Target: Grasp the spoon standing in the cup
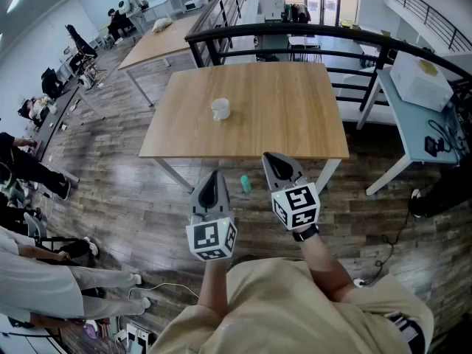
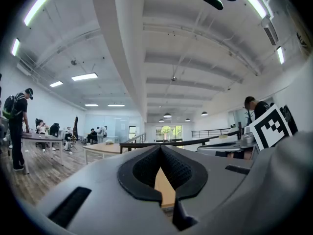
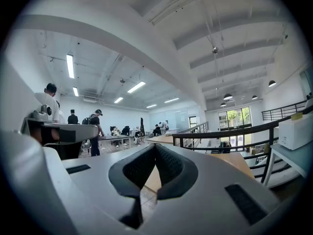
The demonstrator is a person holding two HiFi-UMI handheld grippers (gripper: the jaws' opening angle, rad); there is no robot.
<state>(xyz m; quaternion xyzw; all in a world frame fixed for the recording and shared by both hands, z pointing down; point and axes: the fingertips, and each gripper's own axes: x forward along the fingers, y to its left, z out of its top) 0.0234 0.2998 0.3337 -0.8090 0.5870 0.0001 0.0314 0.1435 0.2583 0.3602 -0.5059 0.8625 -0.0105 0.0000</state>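
Note:
A white cup (image 1: 220, 109) stands on the left half of the light wooden table (image 1: 280, 116). It is too small in the head view to make out the spoon in it. Both grippers hang in front of the table's near edge, close to my body and well short of the cup. The left gripper (image 1: 213, 174) is shut with nothing in it, its tips meeting in the left gripper view (image 2: 160, 148). The right gripper (image 1: 271, 155) is also shut and empty, its tips meeting in the right gripper view (image 3: 155, 146). Neither gripper view shows the cup.
A black railing (image 1: 295, 32) runs behind the table. A pale blue table (image 1: 413, 124) with a white box (image 1: 420, 80) stands at the right. A small teal object (image 1: 245, 184) lies on the wood floor under the near edge. People sit at the far left (image 1: 29, 168).

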